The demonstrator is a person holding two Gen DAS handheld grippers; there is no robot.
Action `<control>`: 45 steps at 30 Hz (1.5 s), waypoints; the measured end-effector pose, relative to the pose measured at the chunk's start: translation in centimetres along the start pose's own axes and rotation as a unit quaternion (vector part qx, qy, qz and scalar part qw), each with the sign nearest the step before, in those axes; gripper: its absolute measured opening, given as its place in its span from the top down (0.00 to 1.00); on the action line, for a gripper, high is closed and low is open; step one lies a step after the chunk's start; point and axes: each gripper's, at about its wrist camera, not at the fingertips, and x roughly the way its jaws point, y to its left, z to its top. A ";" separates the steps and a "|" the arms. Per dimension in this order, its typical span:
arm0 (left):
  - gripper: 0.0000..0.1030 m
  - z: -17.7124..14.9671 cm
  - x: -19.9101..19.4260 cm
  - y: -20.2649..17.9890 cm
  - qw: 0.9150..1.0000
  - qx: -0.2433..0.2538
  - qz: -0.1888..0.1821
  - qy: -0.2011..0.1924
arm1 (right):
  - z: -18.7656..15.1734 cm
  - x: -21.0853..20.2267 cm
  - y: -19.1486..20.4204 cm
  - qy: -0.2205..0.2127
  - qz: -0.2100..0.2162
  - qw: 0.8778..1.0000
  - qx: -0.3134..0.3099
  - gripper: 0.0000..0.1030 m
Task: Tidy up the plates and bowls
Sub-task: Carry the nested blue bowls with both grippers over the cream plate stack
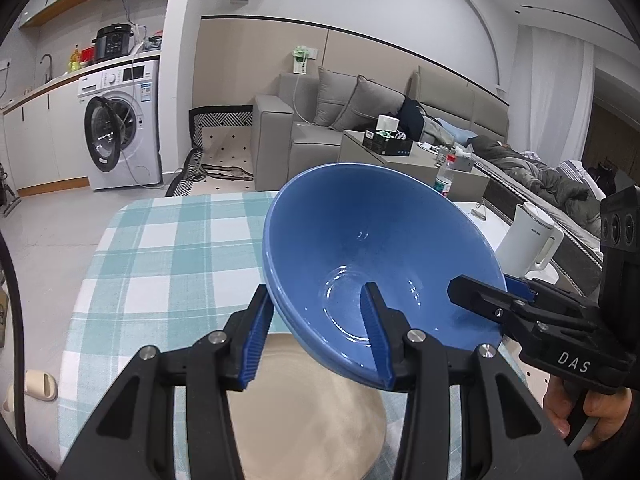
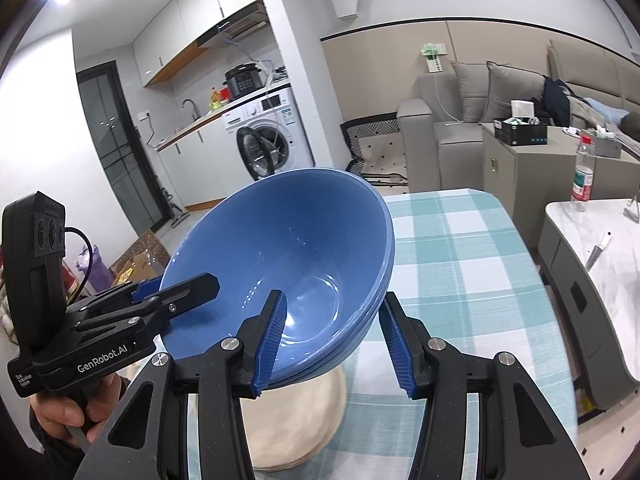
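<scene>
A stack of blue bowls (image 1: 372,240) is held tilted in the air above beige plates (image 1: 304,412) on the checked tablecloth. My left gripper (image 1: 320,332) straddles the near rim, one finger inside the bowl and one outside. My right gripper (image 1: 476,288) grips the opposite rim from the right. In the right wrist view the blue bowls (image 2: 288,248) sit between my right gripper's (image 2: 332,336) fingers, and my left gripper (image 2: 188,284) clamps the left rim. The beige plates (image 2: 296,424) lie below.
The table with the teal checked cloth (image 1: 168,248) extends ahead. A white kettle (image 1: 528,240) stands at the right on a marble side table (image 2: 600,240) with a water bottle (image 2: 582,176). A sofa and a washing machine stand behind.
</scene>
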 end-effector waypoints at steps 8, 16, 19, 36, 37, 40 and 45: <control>0.58 -1.3 -1.1 1.8 1.000 -0.012 0.023 0.000 | -0.8 1.5 2.1 0.010 0.021 1.000 -0.011 0.52; 0.58 -2.6 -1.2 3.2 0.999 -0.027 0.037 0.009 | -1.5 3.6 3.1 0.028 0.034 0.999 -0.018 0.52; 0.58 -3.0 -1.2 3.6 0.999 -0.030 0.041 0.011 | -1.9 4.3 3.4 0.034 0.040 0.998 -0.019 0.52; 0.58 -5.1 -0.3 4.7 0.997 -0.044 0.046 0.034 | -4.0 6.2 3.7 0.060 0.046 0.997 -0.020 0.52; 0.58 -5.1 -0.3 4.7 0.997 -0.045 0.047 0.035 | -4.2 6.3 3.7 0.062 0.046 0.997 -0.020 0.52; 0.58 -5.4 -0.1 4.9 0.997 -0.047 0.047 0.038 | -4.5 6.6 3.7 0.067 0.046 0.996 -0.021 0.52; 0.58 -5.9 0.3 5.0 0.997 -0.050 0.049 0.045 | -4.9 7.1 3.8 0.074 0.045 0.996 -0.020 0.52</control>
